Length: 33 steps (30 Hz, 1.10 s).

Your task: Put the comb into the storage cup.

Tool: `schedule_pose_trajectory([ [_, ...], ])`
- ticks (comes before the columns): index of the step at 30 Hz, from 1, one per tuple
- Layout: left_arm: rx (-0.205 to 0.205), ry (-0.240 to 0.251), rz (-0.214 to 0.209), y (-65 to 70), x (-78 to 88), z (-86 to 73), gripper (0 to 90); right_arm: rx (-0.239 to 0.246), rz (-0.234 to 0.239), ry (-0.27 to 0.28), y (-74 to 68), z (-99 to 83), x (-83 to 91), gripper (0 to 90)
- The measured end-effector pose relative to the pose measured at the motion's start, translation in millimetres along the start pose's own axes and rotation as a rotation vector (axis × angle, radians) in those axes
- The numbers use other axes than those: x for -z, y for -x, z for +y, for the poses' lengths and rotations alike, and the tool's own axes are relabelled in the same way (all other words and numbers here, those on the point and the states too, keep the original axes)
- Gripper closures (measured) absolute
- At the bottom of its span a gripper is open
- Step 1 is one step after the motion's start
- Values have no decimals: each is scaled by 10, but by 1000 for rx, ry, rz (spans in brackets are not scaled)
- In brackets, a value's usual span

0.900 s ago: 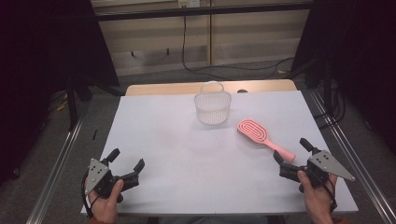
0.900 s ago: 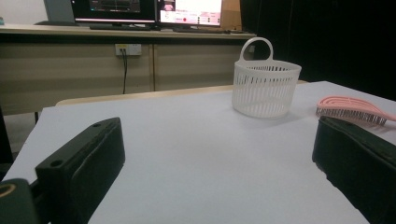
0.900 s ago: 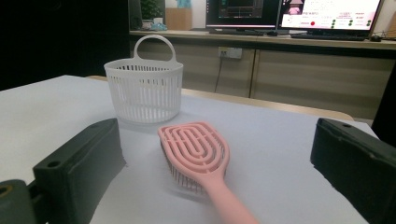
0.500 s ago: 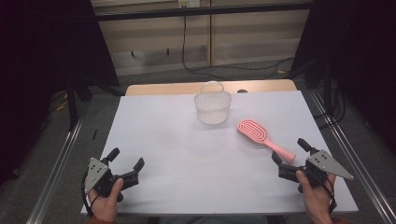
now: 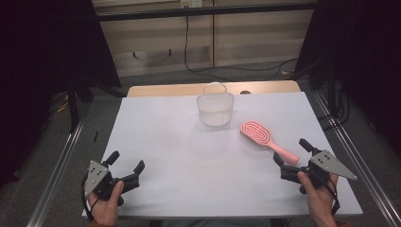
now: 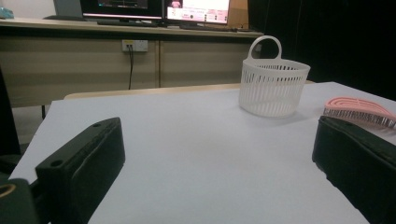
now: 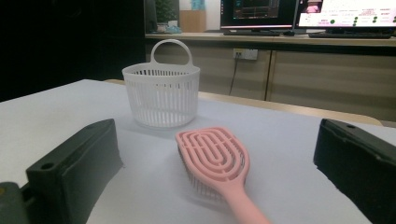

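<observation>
A white slotted basket (image 5: 216,109) with a loop handle stands upright at the far middle of the white table (image 5: 189,156). A pink hairbrush (image 5: 265,137) lies to its right, bristles down, handle pointing toward my right gripper (image 5: 289,151). That gripper is open near the front right corner, and the handle's end lies just ahead of its jaws. In the right gripper view the brush (image 7: 215,161) lies between and beyond the spread jaws, with the basket (image 7: 161,95) behind it. My left gripper (image 5: 126,161) is open and empty at the front left. The left gripper view has the basket (image 6: 273,86) and brush (image 6: 359,109) far off.
Metal rails (image 5: 56,165) run along both sides of the table. A wooden strip (image 5: 165,90) edges its far side. A black cable (image 5: 198,66) lies on the floor beyond. A desk with monitors (image 7: 345,14) stands against the back wall.
</observation>
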<state>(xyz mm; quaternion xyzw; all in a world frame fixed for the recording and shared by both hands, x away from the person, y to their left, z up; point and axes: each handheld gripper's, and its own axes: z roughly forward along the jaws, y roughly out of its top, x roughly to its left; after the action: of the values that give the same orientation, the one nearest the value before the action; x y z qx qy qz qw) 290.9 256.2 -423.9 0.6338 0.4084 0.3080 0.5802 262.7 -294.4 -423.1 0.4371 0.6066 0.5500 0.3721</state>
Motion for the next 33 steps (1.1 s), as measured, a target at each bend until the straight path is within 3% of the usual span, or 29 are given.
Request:
schedule_pose_trajectory([
  [5, 9, -11, -21, 5, 2, 4, 27, 9, 21, 2, -24, 23, -87, 4],
  [12, 12, 1, -17, 13, 3, 13, 27, 27, 25, 17, -18, 65, -172, 5],
  [18, -26, -10, -20, 52, 4, 22, 27, 29, 12, 12, 51, 92, -237, 7],
  [22, -24, -13, -31, 56, 0, 27, 26, 30, 2, 6, 70, 143, -275, 2],
  [23, -19, -15, -36, 63, -1, 29, 26, 40, -33, -5, 74, 173, -305, 4],
  [28, -36, -11, -52, 76, -26, 39, 27, 51, -32, -15, 96, 254, -377, 8],
  [33, -45, -16, -65, 83, -68, 35, 26, 37, -32, 32, 116, 364, -437, 3],
])
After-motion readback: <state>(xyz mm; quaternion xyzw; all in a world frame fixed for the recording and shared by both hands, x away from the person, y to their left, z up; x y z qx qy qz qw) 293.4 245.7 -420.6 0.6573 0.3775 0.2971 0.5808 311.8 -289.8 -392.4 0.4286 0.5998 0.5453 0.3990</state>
